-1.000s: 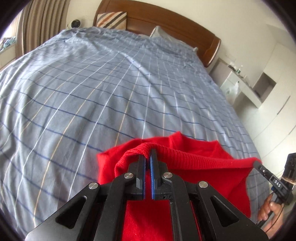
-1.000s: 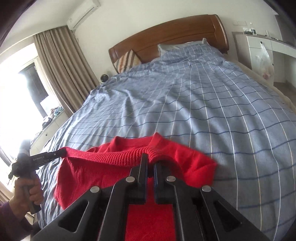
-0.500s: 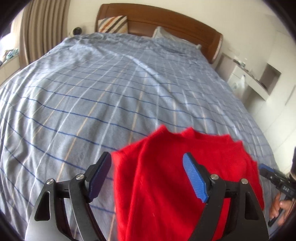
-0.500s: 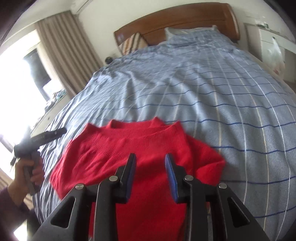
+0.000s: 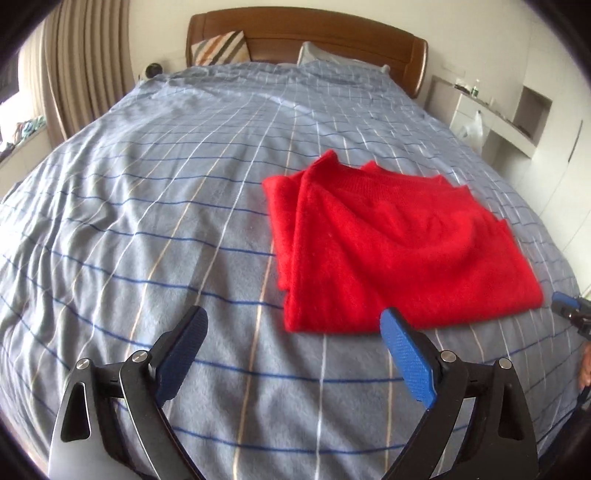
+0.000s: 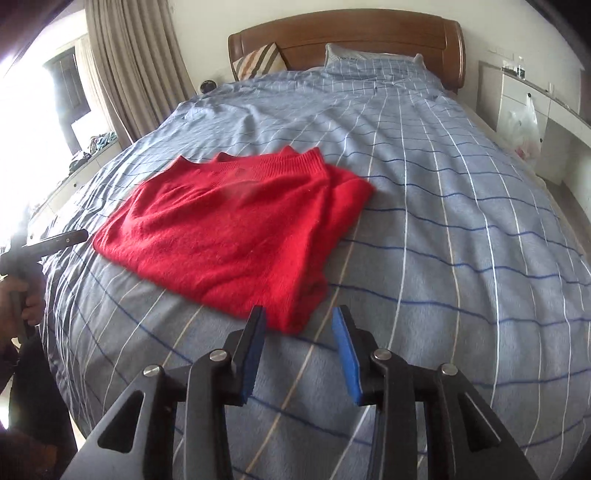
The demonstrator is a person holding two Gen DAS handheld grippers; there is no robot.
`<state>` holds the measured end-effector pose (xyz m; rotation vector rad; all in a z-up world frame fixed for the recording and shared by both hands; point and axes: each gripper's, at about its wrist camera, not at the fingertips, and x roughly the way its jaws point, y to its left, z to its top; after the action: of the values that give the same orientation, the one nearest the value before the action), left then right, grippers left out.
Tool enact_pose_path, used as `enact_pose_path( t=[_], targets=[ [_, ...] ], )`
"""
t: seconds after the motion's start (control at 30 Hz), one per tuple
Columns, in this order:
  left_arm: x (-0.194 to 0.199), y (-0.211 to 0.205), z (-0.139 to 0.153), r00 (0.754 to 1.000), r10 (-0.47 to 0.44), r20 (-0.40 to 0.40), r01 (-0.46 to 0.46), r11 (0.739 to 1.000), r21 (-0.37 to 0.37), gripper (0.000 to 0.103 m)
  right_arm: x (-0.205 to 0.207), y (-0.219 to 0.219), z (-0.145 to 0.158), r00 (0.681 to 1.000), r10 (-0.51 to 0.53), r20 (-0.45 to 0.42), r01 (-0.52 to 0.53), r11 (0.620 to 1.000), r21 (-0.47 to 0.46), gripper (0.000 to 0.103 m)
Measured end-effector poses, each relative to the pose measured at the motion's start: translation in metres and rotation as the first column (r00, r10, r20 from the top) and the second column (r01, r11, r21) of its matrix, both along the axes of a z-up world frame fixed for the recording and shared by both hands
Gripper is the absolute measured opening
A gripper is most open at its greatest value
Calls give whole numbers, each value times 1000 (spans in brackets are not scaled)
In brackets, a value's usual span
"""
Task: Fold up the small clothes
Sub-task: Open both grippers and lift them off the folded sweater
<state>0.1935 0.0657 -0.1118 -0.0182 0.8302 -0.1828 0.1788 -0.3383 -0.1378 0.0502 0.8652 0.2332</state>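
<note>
A red knit sweater (image 5: 399, 240) lies folded flat on the blue checked bed cover (image 5: 166, 206). In the right wrist view the sweater (image 6: 236, 229) lies ahead and to the left. My left gripper (image 5: 293, 325) is wide open and empty, back from the sweater's near left corner. My right gripper (image 6: 299, 317) is open and empty, just short of the sweater's near right corner. The right gripper's tip shows at the right edge of the left wrist view (image 5: 569, 310); the left gripper shows at the left edge of the right wrist view (image 6: 55, 240).
A wooden headboard (image 5: 306, 33) with a striped cushion (image 5: 221, 48) and a pillow (image 6: 373, 59) stands at the far end. Curtains (image 6: 136, 70) hang on the left. A white shelf with a plastic bag (image 6: 524, 125) stands to the right of the bed.
Both grippers were shut on the sweater's folded edge, then opened and let it drop flat on the bed. Both have pulled back toward the near edge.
</note>
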Motion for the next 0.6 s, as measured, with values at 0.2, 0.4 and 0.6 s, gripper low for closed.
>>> enact_pose_path(
  t=[0.2,0.4,0.6],
  targets=[
    [-32,-38,-39,1000,-25,-4,25,996,91,97,-36,11,-33,997,-82,-6,82,993,81,44],
    [-38,-47,-65,1000,9,9,-10,992,127,102,-52,23,-50,988,-145,58,138,985,104,61],
    [-39,-46,-66,1000,5,20,-7,993,121,102,-52,25,-55,985,-154,80,146,984,99,63]
  ],
)
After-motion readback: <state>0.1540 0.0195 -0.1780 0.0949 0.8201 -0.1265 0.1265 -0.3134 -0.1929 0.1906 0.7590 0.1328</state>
